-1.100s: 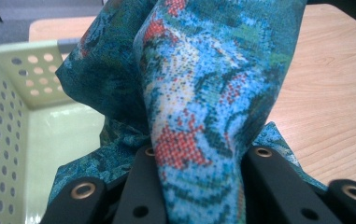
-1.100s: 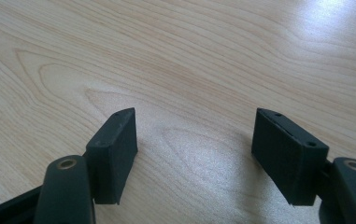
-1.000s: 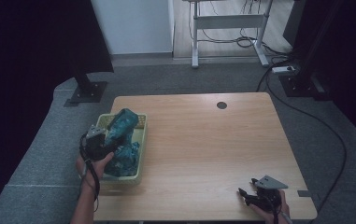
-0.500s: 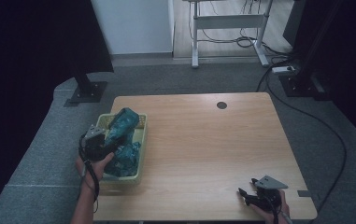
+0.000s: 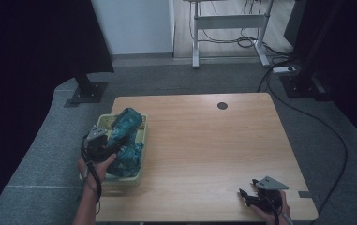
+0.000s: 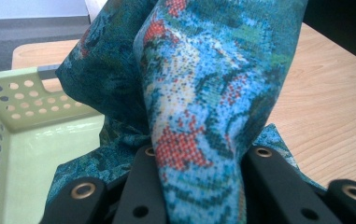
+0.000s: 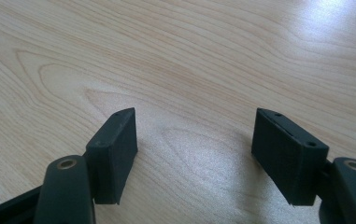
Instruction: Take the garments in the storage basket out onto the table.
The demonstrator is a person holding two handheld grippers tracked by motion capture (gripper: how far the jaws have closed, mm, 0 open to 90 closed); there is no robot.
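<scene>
1. Rising in a bunched fold from a pale green basket, a teal patterned cloth stands pinched in the left gripper at the left edge of the table, with the rest of the cloth heaped inside the basket beneath it.
2. In the left gripper view the fold of cloth runs up between the two black jaws, which are clamped against it on both sides; the left gripper holds it from below.
3. The fabric is a coarse weave, printed in blue, teal, cream and red patches, and it hangs in soft, thick creases.
4. The basket is glossy moulded plastic, rectangular, its walls pierced with rows of round holes.
5. The person's left hand wraps the gripper's handle at the basket's near side, a black cable trailing along the forearm.
6. Well apart, at the table's near right corner, the right gripper rests low over the bare wood, a grey three-cornered plate on top.
7. In the right gripper view its blocky matte-black jaws stand wide apart with nothing between them, the right gripper just above pale, smooth, wavy-grained wood.
</scene>
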